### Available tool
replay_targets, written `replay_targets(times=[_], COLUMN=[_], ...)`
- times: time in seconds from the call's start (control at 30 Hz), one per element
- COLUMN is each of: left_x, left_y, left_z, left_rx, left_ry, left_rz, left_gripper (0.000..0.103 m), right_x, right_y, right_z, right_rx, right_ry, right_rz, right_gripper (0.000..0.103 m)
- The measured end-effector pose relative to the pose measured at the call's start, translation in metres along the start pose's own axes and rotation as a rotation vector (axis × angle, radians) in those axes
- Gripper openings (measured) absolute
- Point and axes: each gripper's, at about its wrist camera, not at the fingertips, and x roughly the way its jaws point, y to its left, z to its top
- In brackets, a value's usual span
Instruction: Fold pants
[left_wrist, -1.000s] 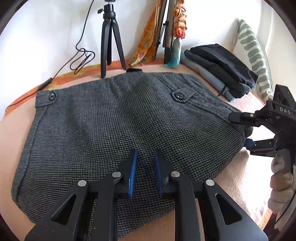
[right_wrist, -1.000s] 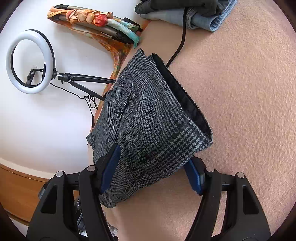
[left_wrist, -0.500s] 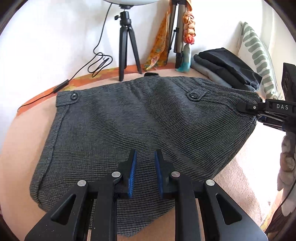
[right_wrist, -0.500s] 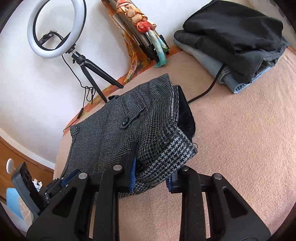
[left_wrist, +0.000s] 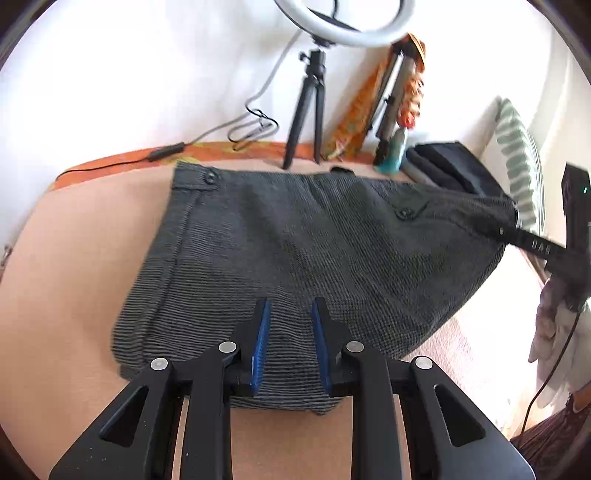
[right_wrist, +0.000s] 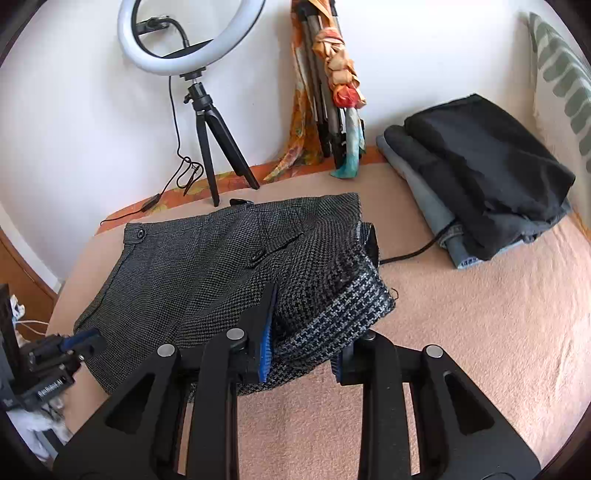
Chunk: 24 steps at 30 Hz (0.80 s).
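Note:
The grey houndstooth pants (left_wrist: 295, 251) lie folded on the peach bed cover, waistband towards the wall. My left gripper (left_wrist: 288, 339) is shut on the near edge of the pants, with cloth between its blue pads. My right gripper (right_wrist: 306, 343) is shut on the right corner of the pants (right_wrist: 332, 302) and holds it raised off the bed. It also shows in the left wrist view (left_wrist: 517, 236) at the lifted right corner. The left gripper shows in the right wrist view (right_wrist: 74, 343) at the pants' near left edge.
A ring light on a black tripod (right_wrist: 207, 122) stands by the wall, with a cable trailing left. A folded tripod with an orange scarf (right_wrist: 332, 92) leans beside it. A pile of folded dark clothes (right_wrist: 480, 177) and a striped pillow (left_wrist: 517, 166) lie at the right.
My right gripper has closed on the right corner and lifted it. Both grippers have drawn the near edge back and up, so the pants look farther away.

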Motion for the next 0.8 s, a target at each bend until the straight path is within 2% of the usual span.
replay_targets(times=[0.13,0.27,0.37,0.53,0.8], left_x=[-0.043,-0.077,-0.092,-0.103,-0.123], left_y=[0.040,0.070,0.093,0.114,0.133], left_z=[0.008,0.006,0.001,-0.009,-0.017], left_rx=[-0.117,-0.167,-0.219,-0.263,-0.285], left_ry=[-0.089,-0.146,-0.162,-0.161,-0.190], left_rz=[0.015,0.066,0.080,0.096,0.109], left_gripper=[0.021,0.021,0.021,0.021,0.021], right_x=[-0.008,-0.015,-0.021,-0.022,0.002], right_y=[0.020,0.054,0.089,0.146,0.241], right_z=[0.008,0.017,0.022,0.024,-0.002], right_rx=[-0.091,-0.216,-0.331,-0.445,-0.641], right_ry=[-0.027,-0.068,-0.099,-0.120,-0.114], right_rz=[-0.023,-0.049,-0.059,-0.023,-0.009], right_gripper=[0.026,0.026,0.026,0.026,0.026])
